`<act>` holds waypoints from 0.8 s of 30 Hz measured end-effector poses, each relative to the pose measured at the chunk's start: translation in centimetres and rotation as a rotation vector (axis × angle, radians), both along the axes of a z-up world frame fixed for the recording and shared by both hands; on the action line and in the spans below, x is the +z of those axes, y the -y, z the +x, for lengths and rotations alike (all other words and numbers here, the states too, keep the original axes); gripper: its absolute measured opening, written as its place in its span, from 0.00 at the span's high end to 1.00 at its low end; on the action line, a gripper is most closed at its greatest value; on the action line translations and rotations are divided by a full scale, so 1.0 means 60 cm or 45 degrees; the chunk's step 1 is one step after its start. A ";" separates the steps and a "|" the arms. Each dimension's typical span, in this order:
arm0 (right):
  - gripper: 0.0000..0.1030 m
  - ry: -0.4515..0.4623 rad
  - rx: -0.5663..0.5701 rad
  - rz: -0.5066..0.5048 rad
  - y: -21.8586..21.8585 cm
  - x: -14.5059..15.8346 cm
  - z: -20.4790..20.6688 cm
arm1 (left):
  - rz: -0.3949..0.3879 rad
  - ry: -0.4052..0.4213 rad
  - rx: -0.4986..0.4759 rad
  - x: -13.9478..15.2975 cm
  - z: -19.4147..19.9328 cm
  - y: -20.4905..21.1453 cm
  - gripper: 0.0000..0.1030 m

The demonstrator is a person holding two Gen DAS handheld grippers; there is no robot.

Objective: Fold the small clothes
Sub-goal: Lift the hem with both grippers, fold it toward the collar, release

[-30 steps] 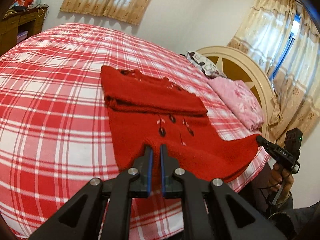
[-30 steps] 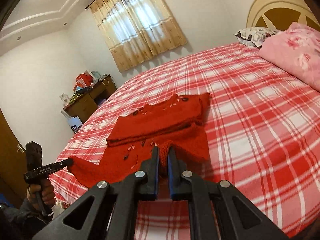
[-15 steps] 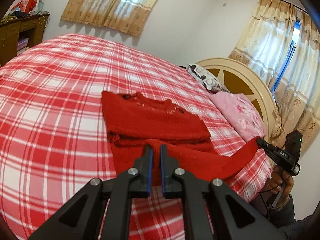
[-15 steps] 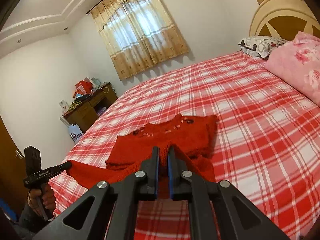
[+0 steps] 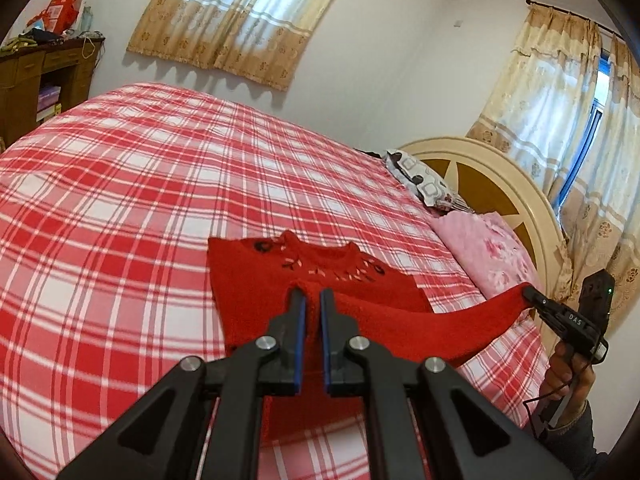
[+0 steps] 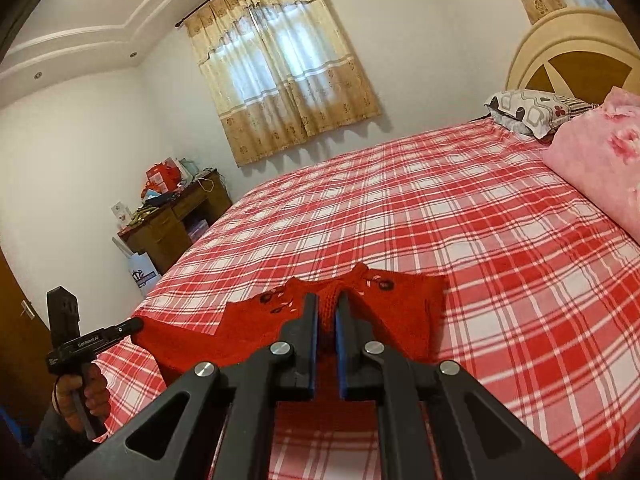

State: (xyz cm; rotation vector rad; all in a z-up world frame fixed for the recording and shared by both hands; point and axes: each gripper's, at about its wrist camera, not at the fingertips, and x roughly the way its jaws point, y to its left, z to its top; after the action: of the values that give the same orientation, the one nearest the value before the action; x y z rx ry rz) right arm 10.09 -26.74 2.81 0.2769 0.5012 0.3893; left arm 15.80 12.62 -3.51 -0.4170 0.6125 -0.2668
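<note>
Bed [image 5: 120, 208] with red-and-white plaid cover fills both views, cream round headboard [image 5: 492, 176] at one end. Pink floral pillow [image 6: 596, 160] and a grey patterned pillow [image 6: 524, 110] lie by the headboard. Wooden desk [image 6: 176, 220] with clutter on top stands in the corner, curtained window [image 6: 280, 72] above the bed's far side. Red knit sweater [image 5: 256, 276] lies near the bed's near edge, neckline with dark embroidery away from the cameras — its lower hem is raised off the cover, stretched between both grippers. Left gripper [image 5: 313, 300] pressed together, pinching one hem corner. Right gripper [image 6: 327, 304] also closed, pinching the other corner. A hand [image 6: 80, 394] holds each handle.
</note>
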 end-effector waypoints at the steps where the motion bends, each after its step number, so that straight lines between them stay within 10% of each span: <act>1: 0.94 -0.003 -0.002 -0.002 0.000 0.001 0.007 | 0.003 -0.002 0.005 0.000 0.009 -0.001 0.93; 13: 0.94 -0.208 -0.057 -0.074 -0.001 -0.030 0.118 | 0.045 -0.062 0.017 -0.020 0.122 -0.011 0.93; 24: 0.93 -0.447 -0.117 -0.152 -0.011 -0.167 0.257 | 0.128 -0.232 0.024 -0.126 0.216 -0.001 0.93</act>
State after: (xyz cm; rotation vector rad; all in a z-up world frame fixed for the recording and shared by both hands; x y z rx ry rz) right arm 25.48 -26.08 -7.20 0.2525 0.8500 0.2194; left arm 28.73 12.71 -11.08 -0.3519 0.7972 -0.1803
